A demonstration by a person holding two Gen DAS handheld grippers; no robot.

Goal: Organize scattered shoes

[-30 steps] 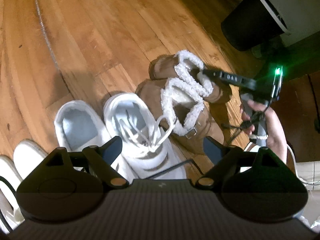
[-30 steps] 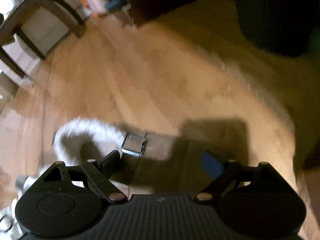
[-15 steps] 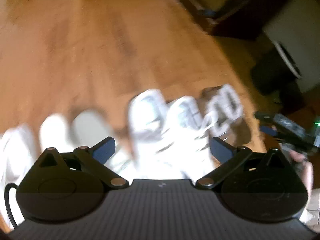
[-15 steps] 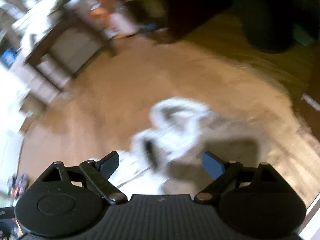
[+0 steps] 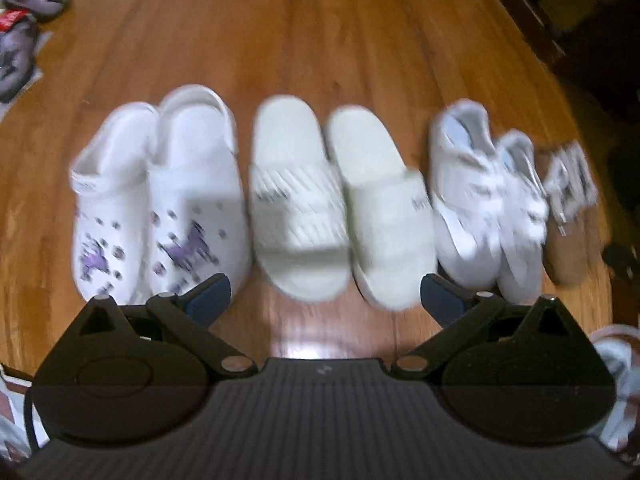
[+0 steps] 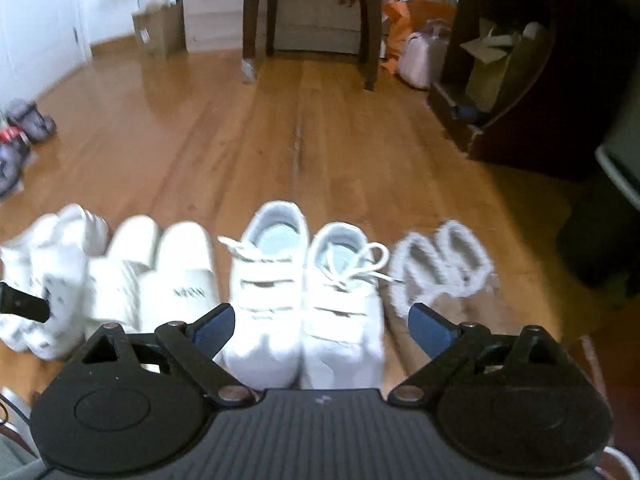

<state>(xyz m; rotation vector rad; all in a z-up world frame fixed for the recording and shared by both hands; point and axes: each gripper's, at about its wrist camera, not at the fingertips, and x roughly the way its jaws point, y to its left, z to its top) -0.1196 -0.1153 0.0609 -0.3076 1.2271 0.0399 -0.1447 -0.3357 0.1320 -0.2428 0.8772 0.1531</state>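
Tongs point(image 5: 326, 294) above glossy wooden floor point(image 5: 320, 40)

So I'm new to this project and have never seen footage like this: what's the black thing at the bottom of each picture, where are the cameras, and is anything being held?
No robot here: a person carries a two-finger gripper in each hand, and a wide-angle camera on each looks forward along its fingers. The black shape is that tool. The left gripper and right gripper both stand open, holding nothing. On the wooden floor lies a row of paired shoes: white clogs with purple charms, cream slides, white sneakers and brown fleece-trimmed slippers. Farther off, grey shoes sit at the left edge. Both pictures are somewhat blurred.
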